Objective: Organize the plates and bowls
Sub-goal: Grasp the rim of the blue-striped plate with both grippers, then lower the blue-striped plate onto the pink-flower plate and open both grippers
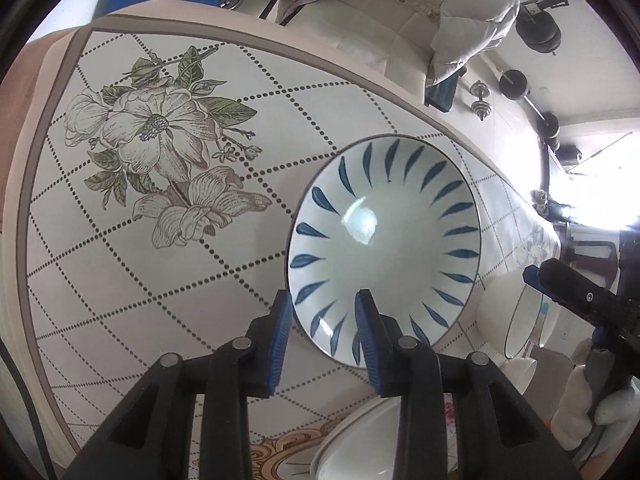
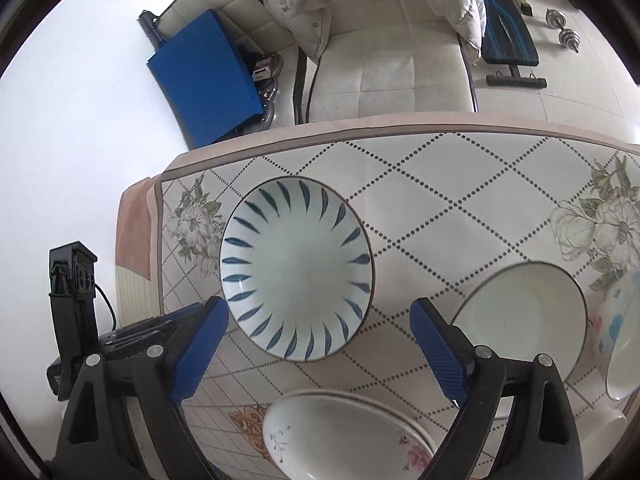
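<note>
The left claw (image 1: 322,322) is clamped on the near rim of the striped bowl (image 1: 384,240), one pad inside the rim and one outside. From the right wrist view the striped bowl (image 2: 297,268) seems to sit over the desk (image 2: 440,184) near its far left corner, but whether it rests on the cloth or is lifted just clear cannot be told. The right claw (image 2: 320,350) hangs with its pads wide apart and holds nothing.

The main risk is the grip itself. The bowl is held by one thin edge, so its weight hangs beyond the pads; a quick swing or a tilt of the wrist could let the glazed rim slide out and the bowl fall on the desk.

The second risk is crowding. A white bowl (image 2: 524,320) stands to the right of the striped bowl, and a stack of flowered plates (image 2: 344,436) lies just in front of it. A careless sweep in either direction could knock china against china and chip it.

The bowl is also close to the desk's left edge, so a slip there could send it to the floor.
</note>
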A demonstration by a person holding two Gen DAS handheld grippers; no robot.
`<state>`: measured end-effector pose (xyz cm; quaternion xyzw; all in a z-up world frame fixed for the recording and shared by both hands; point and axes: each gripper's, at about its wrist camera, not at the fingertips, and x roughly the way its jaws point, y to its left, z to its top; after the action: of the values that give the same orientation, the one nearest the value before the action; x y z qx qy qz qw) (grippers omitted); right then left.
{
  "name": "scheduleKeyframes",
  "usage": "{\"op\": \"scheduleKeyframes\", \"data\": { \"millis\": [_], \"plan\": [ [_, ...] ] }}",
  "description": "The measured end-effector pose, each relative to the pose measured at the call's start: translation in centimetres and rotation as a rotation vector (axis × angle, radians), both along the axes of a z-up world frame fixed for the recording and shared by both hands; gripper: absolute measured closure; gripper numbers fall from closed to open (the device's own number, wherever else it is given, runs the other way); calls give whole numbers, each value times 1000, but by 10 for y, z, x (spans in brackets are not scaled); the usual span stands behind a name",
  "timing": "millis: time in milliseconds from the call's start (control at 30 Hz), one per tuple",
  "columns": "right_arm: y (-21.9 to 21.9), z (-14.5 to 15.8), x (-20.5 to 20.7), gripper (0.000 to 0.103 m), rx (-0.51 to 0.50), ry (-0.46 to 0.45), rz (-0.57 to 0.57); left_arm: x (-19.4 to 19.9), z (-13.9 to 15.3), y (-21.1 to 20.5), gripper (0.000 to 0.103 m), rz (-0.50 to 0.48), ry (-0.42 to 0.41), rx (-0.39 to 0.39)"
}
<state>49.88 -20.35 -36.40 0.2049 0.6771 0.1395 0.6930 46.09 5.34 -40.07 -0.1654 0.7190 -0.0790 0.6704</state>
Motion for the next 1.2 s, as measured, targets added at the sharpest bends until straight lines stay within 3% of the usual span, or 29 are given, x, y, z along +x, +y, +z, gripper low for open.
{"op": "scheduleKeyframes", "data": {
  "millis": [167,267,533,800,1200],
  "plan": [
    [16,-34,32,10,-8,48,52,13,-27,4,73,-5,43,-5],
    [24,-51,40,16,1,84,76,15,-35,5,73,-15,57,-6],
    [33,-81,41,42,-12,144,137,15,-35,4,77,-12,40,-32],
    [25,-91,36,84,-90,145,125,13,-36,-11,84,-33,-1,34],
    [23,-82,24,88,-73,99,135,1,-15,-5,85,-26,-45,55]
  ]
}}
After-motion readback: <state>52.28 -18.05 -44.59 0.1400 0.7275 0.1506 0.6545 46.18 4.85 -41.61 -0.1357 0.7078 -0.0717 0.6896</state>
